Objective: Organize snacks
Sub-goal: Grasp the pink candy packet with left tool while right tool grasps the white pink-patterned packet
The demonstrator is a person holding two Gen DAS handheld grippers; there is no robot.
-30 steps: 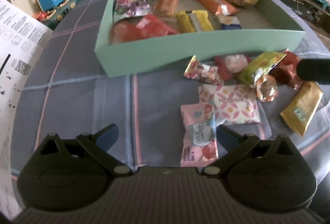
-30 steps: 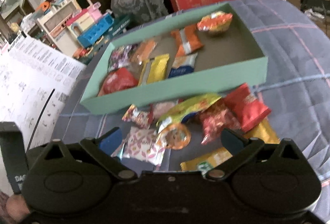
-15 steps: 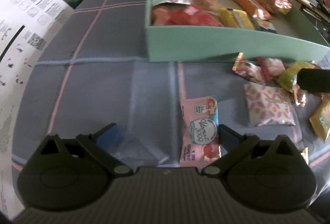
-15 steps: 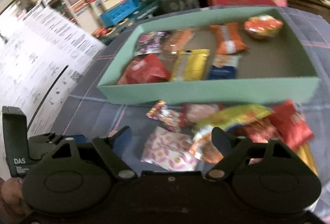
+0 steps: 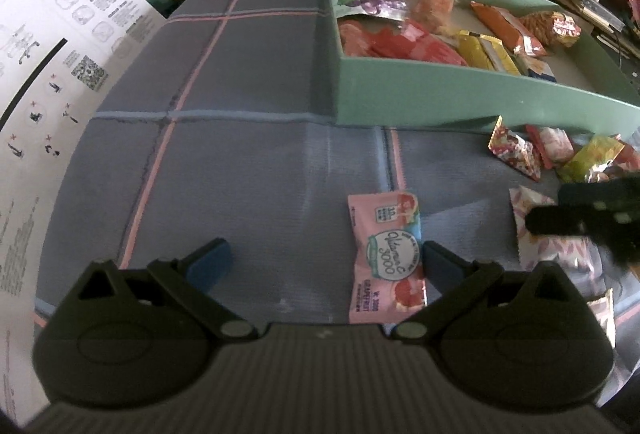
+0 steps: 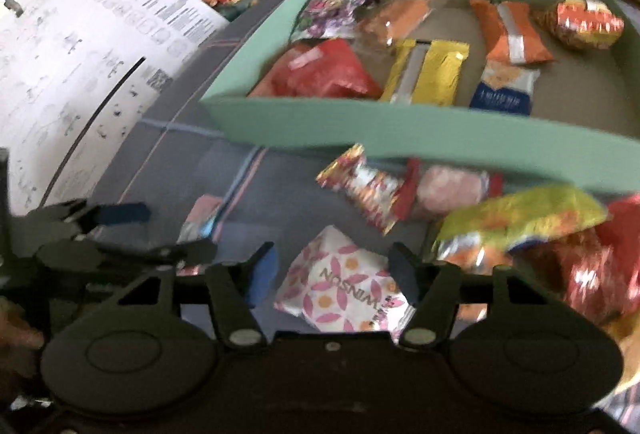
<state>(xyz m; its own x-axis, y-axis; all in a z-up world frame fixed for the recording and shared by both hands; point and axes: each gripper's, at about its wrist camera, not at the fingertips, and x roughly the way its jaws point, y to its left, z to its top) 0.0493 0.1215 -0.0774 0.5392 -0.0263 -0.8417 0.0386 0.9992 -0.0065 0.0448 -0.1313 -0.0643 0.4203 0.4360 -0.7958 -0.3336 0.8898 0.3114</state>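
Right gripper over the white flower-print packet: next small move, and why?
Probably finish closing the right gripper on the white flower-print packet. Its jaws have just been closing, the packet lies between them, but the pads do not seem to press it yet. The packet still lies on the cloth, outside the green box that already holds other snacks.

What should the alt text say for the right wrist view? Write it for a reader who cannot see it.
The right gripper, its jaws just closing, straddles a white packet with pink petals lying on blue-grey checked cloth. Beyond it, loose snacks lie before a mint green box already holding several packets.
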